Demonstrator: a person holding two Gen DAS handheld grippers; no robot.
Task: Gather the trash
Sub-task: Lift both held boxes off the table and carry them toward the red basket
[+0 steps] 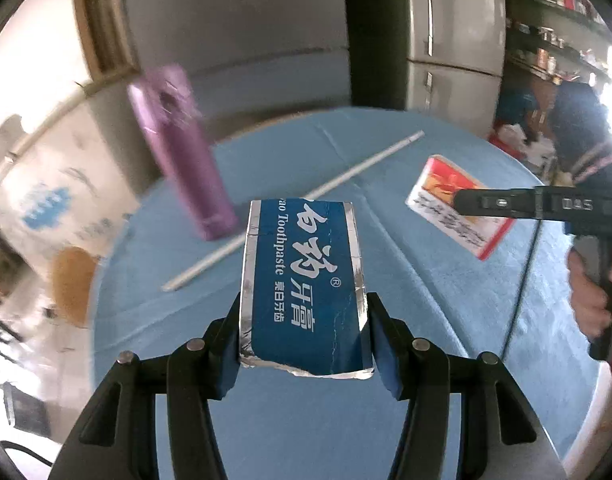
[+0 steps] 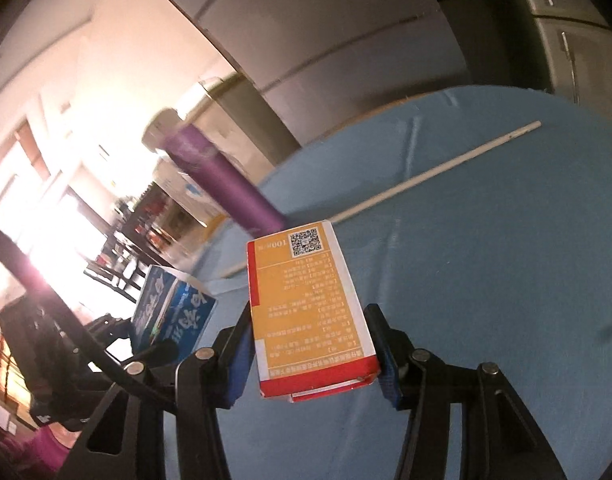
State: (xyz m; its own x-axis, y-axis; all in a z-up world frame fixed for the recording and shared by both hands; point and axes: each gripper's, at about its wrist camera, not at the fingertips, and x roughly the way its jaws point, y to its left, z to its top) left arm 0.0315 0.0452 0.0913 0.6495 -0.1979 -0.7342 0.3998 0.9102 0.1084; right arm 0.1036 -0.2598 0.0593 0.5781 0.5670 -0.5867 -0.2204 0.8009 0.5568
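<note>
Gripping a blue toothpaste box (image 1: 306,284), the left tool (image 1: 306,336) has its pads pressed against both sides of the carton, which is raised clear of the blue-covered desk (image 1: 446,320). The right tool (image 2: 312,354) is closed likewise on an orange and red carton (image 2: 306,304), also held off the desk. Landmark: a purple flask (image 1: 181,152) standing near the desk's far edge. A long white stick (image 1: 293,208) lies on the cloth just beside the flask's base. Both cartons are nearer the cameras than the flask. A hand (image 1: 586,292) grips the right tool's handle.
</note>
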